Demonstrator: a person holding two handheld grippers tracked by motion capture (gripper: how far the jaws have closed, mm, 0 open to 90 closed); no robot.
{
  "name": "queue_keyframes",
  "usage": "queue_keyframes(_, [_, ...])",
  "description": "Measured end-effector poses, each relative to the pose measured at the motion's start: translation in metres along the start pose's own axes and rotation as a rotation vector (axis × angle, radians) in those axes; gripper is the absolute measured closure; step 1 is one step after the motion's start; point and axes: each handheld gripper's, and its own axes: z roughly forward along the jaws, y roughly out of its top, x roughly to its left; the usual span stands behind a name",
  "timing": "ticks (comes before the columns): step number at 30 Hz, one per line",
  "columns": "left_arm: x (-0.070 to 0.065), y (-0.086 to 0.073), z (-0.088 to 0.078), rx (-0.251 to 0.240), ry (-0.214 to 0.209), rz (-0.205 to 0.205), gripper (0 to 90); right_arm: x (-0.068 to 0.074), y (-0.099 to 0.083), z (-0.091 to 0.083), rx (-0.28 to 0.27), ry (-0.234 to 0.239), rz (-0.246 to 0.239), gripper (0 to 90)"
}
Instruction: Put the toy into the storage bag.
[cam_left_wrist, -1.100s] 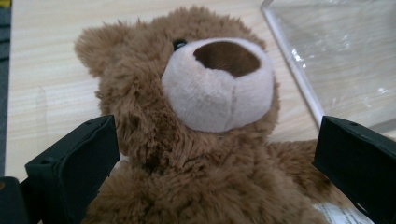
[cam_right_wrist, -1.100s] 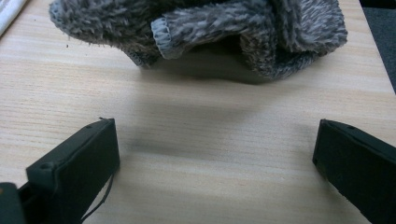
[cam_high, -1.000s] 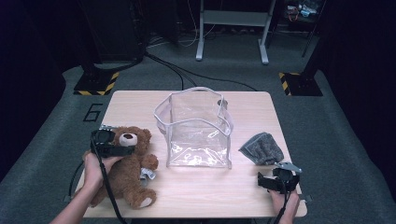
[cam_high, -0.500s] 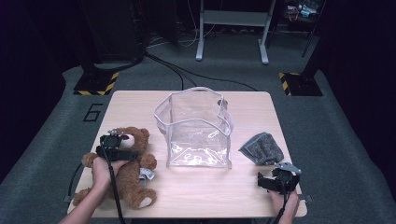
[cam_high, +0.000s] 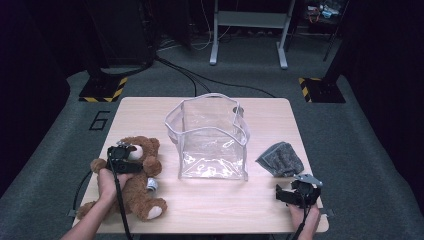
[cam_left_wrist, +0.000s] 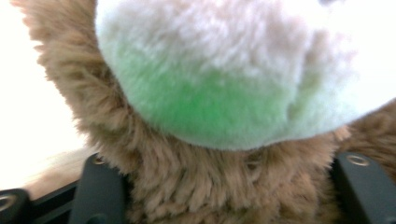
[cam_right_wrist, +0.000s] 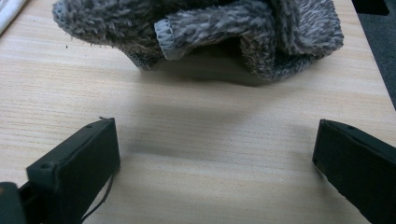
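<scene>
A: Step in hand?

B: Grasping the teddy bear (cam_high: 131, 175). The left gripper (cam_high: 121, 159) sits on its head and its jaws have just been closing. In the left gripper view brown fur fills the gap from one jaw to the other, the pale muzzle right ahead of them. Looks pinched, pads into the fur.

A: Right one?

B: The right gripper (cam_right_wrist: 215, 158) is spread wide, nothing between the jaws, bare table (cam_right_wrist: 196, 121) under them. The grey fuzzy cloth (cam_right_wrist: 205, 32) lies just ahead of its tips, not touching.

A: Where's the bear relative to the rest?

B: Flat on its back under the left gripper. The clear plastic bag (cam_high: 210, 137) stands open-topped just to that gripper's right, between the two grippers.

A: Next move?

B: My guess: lift the bear and carry it right, over the bag's rim. The grip has to hold, soft fur can slip. The bag walls are floppy, so come in from above.
</scene>
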Motion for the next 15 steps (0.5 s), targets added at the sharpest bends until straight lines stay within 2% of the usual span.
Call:
queue_keyframes(1, [0.0,0.0,0.0,0.0,0.0,0.0,42.2,0.0,0.0,0.0,0.0,0.001,-0.003,0.2])
queue_keyframes(2, [0.001,-0.002,-0.004,-0.028,-0.01,-0.005,42.8,0.0,0.0,0.0,0.005,0.001,0.002,0.1])
queue_keyframes(4, [0.001,-0.002,-0.007,-0.03,-0.009,-0.001,43.8,-0.001,0.0,0.0,0.004,0.005,0.0,0.2])
queue_keyframes(5, [0.003,-0.004,-0.011,-0.053,-0.023,0.0,44.3,-0.001,0.0,0.0,0.004,0.006,0.0,0.2])
queue_keyframes(7, [0.004,-0.004,-0.014,-0.062,-0.03,0.001,44.5,-0.002,0.0,0.0,0.004,0.007,0.0,0.2])
queue_keyframes(10, [0.007,-0.004,-0.025,-0.112,-0.046,-0.015,44.9,-0.001,0.0,0.0,0.006,0.009,0.005,0.2])
queue_keyframes(15, [0.011,0.0,-0.043,-0.217,-0.042,-0.034,45.8,-0.003,0.0,0.001,0.007,0.015,0.001,0.2])
